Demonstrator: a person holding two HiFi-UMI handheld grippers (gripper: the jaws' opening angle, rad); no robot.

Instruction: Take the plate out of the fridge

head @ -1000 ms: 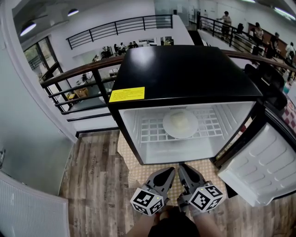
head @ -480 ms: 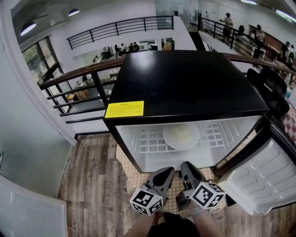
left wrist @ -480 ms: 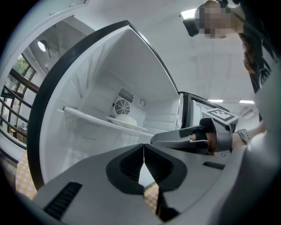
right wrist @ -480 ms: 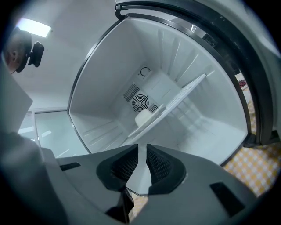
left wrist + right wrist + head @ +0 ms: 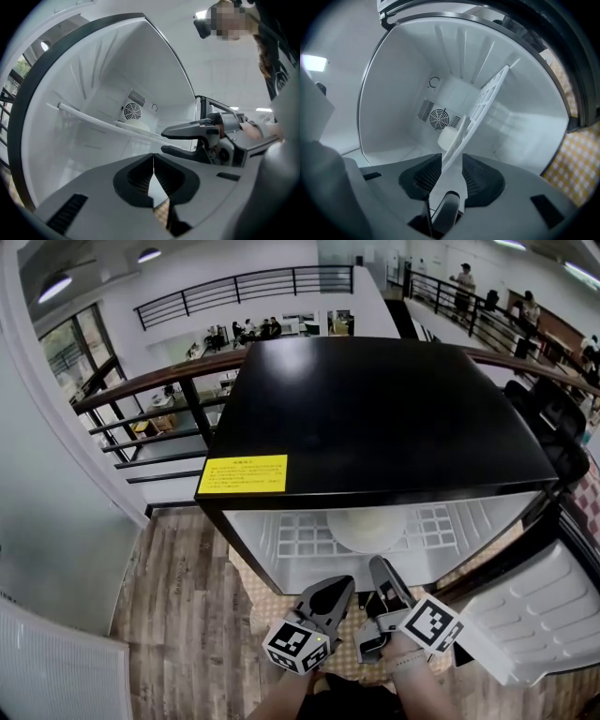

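The round white plate point(image 5: 380, 526) lies on the white wire shelf point(image 5: 298, 536) inside the open black fridge point(image 5: 375, 409). The left tool point(image 5: 336, 585), near the fridge front, is closed and empty. The right tool point(image 5: 382, 570) has just been opening; its jaws stand apart around the shelf's edge without pressing on it.

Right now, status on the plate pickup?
Left hand-held gripper shut, empty. Right hand-held gripper jaws just opened, nothing between them. Plate on fridge shelf, untouched. Door open, nothing blocking.
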